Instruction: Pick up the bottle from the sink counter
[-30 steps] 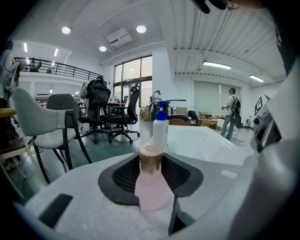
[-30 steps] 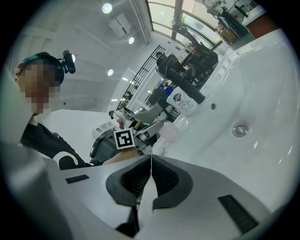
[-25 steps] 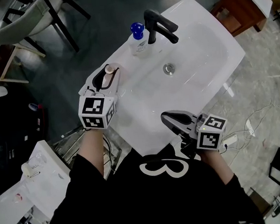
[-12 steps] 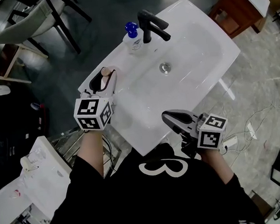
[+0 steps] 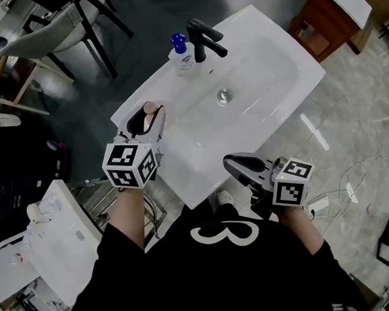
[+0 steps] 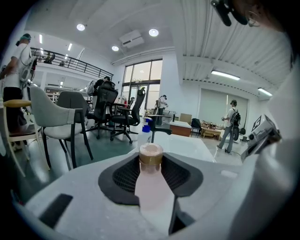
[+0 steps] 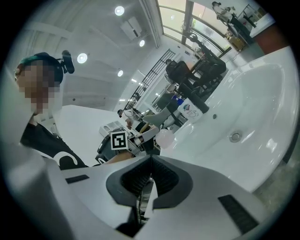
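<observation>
A small pale pink bottle (image 5: 155,118) with a brown cap is held in my left gripper (image 5: 145,115), whose jaws are shut on its body. It hangs over the left corner of the white sink counter (image 5: 269,77). In the left gripper view the bottle (image 6: 151,183) fills the gap between the dark pads, with its cap pointing away from the camera. My right gripper (image 5: 231,162) is shut and empty near the counter's front edge. In the right gripper view its jaws (image 7: 149,180) meet, and the left gripper (image 7: 140,133) shows beyond them with the bottle.
A black faucet (image 5: 204,39) and a blue-pump soap dispenser (image 5: 182,54) stand at the back of the basin, whose drain (image 5: 224,96) is in the middle. Chairs (image 5: 41,29) stand at the far left, a wooden cabinet (image 5: 324,11) at the far right. A white unit (image 5: 53,238) is at lower left.
The sink counter, faucet and dispenser have slid up and left in the head view. My left gripper, still holding the bottle, now sits farther from the faucet. The right gripper has stayed put.
</observation>
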The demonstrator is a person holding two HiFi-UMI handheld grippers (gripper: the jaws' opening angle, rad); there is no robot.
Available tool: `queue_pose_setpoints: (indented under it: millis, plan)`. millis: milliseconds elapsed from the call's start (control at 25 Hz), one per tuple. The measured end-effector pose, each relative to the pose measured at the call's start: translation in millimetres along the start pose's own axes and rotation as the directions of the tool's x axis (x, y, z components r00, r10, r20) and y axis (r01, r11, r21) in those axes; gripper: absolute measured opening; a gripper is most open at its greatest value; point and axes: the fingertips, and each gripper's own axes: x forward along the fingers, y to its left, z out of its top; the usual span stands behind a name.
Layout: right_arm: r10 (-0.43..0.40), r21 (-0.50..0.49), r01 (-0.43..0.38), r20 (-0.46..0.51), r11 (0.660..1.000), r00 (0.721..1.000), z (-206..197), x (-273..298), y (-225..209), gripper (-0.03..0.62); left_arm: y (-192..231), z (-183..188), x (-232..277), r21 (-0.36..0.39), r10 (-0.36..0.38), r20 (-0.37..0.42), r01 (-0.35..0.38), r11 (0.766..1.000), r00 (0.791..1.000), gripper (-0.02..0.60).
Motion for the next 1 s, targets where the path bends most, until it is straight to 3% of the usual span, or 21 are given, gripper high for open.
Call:
queue_pose_setpoints:
  millis: [360, 560, 1000]
  plan:
    - [0.028, -0.054, -0.028, 0.004, 0.998, 1.000, -2, -22, 19, 0.015, -45, 11, -39, 0.003, -0.019, 0.020, 0.019, 1.000, 1.000, 0.149]
    - [0.053, -0.093, -0.053, 0.003, 0.994, 0.999, -1, -32, 34, 0.014, -73, 17, -61, 0.042, -0.031, 0.034, 0.029, 0.999, 0.999, 0.150]
    - [0.087, -0.180, -0.087, -0.009, 0.980, 0.996, -5, -57, 62, 0.014, -129, 9, -98, 0.009, -0.071, 0.039, 0.071, 0.997, 0.997, 0.149]
